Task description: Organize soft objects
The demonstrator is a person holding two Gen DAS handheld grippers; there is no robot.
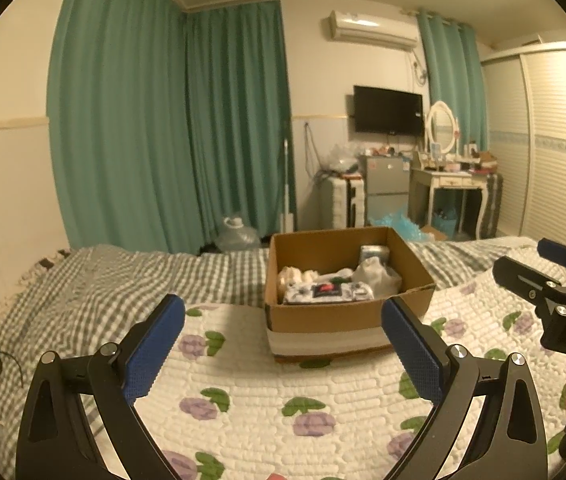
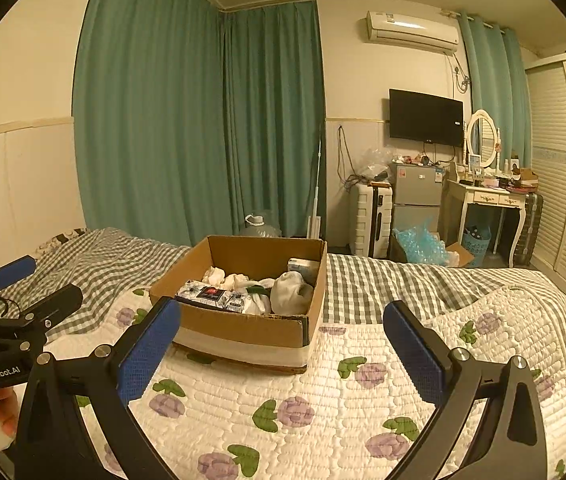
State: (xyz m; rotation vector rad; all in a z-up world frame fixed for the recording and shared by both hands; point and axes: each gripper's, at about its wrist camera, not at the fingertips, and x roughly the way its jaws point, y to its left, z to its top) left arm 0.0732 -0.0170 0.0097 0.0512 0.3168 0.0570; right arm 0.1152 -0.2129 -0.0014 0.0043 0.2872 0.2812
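1. Hovering above the floral quilt (image 1: 267,412), both tools raised and aimed toward the cardboard box (image 1: 347,320), which sits on the bed straight ahead.
2. Left gripper (image 1: 283,340): released, blue pads spread wide, nothing between them.
3. Right gripper (image 2: 281,346): likewise spread wide and carrying nothing.
4. Already lying inside the box: the soft objects (image 2: 255,290), among them a patterned folded cloth, pale bundled pieces and a grey-white lump, all loosely heaped.
5. Judging from this: between steps, either after a drop-off or before fetching another item.
6. No loose soft item clearly visible on the quilt; something orange and white at the frame edges, too cut off to identify.
7. Next, probably: looking for any remaining piece, descending over it with pads apart, and clenching on a thick fold so the fabric does not slip.
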